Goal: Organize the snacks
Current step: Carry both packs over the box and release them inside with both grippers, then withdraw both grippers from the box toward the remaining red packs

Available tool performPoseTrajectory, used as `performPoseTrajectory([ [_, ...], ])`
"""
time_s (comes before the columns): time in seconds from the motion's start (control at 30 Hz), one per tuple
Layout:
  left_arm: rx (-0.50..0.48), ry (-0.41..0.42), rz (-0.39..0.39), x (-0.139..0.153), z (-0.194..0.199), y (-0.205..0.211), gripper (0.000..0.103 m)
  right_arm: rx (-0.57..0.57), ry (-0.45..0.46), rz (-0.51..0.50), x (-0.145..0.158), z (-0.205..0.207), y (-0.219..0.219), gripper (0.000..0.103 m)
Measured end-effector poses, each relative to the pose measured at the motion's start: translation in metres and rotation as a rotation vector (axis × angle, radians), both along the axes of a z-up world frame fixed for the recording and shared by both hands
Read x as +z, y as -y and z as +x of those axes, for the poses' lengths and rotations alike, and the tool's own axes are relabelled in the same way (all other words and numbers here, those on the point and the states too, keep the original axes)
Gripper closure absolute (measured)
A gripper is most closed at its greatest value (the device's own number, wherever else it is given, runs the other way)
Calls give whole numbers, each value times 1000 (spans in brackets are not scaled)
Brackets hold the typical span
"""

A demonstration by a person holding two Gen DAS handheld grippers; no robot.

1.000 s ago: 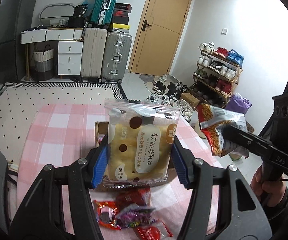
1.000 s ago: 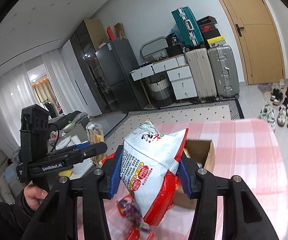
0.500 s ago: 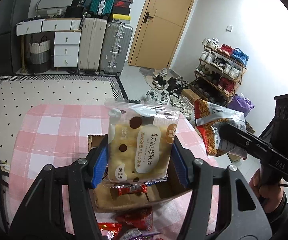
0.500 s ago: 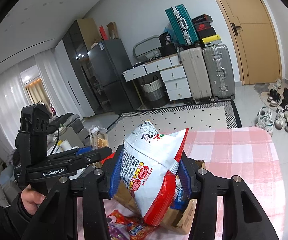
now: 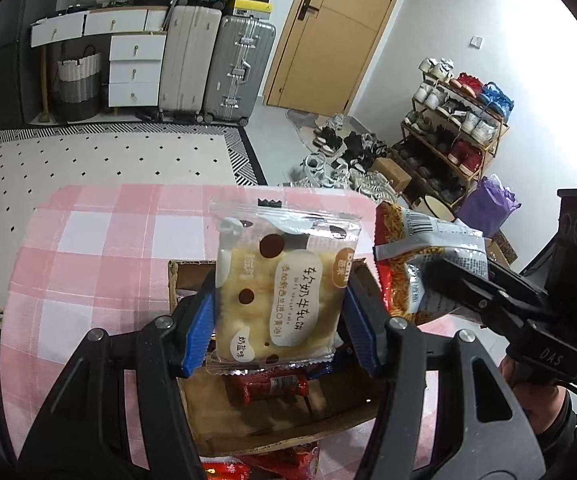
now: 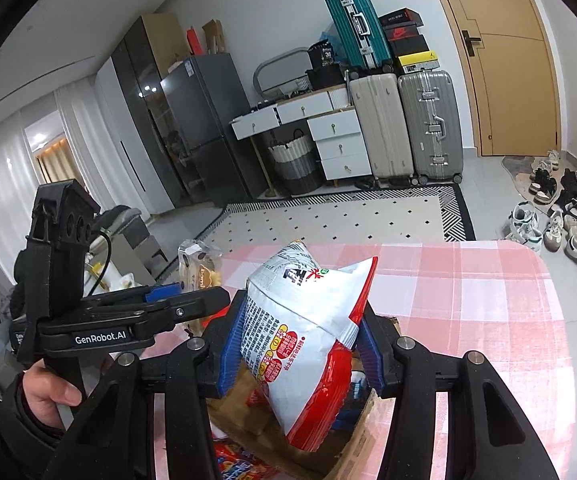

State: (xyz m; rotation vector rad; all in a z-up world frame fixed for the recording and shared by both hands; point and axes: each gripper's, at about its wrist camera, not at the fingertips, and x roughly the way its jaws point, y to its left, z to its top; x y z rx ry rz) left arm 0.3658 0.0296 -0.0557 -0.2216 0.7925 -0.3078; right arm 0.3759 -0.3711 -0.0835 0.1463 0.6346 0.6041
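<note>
My left gripper (image 5: 282, 320) is shut on a yellow pastry packet (image 5: 284, 280) with brown dots, held upright over an open cardboard box (image 5: 272, 416). A red wrapped snack (image 5: 274, 386) lies inside the box. To its right, my right gripper (image 5: 452, 284) carries a red and white chip bag (image 5: 416, 252). In the right wrist view, the right gripper (image 6: 300, 344) is shut on that chip bag (image 6: 308, 320) above the cardboard box (image 6: 368, 428). The left gripper (image 6: 184, 304) and its pastry packet (image 6: 200, 270) show at the left.
The box sits on a table with a pink checked cloth (image 5: 100, 240). Loose red wrappers (image 5: 224, 470) lie at the near edge, in front of the box. A person's hand (image 6: 44, 392) grips the left handle. Beyond the table are a dotted rug, suitcases and a shoe rack.
Both grippers have moved forward and down with their packets and now hang over the box. The loose wrappers in front have slid almost out of view. Neither grip has changed.
</note>
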Motion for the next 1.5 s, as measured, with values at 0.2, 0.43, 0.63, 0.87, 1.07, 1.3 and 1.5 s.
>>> performPoseTrajectory([
  [0.2, 1, -29, 1, -13, 10, 2, 42, 10, 3, -20, -9, 4, -7, 46],
  [0.43, 4, -9, 8, -7, -5, 0, 41, 12, 20, -15, 1, -5, -9, 46],
  [0.63, 16, 35, 36, 7, -38, 1, 30, 16, 58, -1, 16, -26, -4, 35],
  [0.87, 24, 101, 73, 24, -92, 2, 22, 27, 105, 33, 33, -69, 2, 23],
  [1.07, 37, 135, 76, 36, -134, 4, 20, 34, 148, 63, 40, -113, 8, 15],
  [1.3, 82, 162, 67, 42, -183, -5, 16, 28, 161, 83, 40, -154, 16, 6],
  [1.5, 108, 157, 59, 34, -217, -17, 16, 40, 189, 115, 37, -190, 24, 3],
])
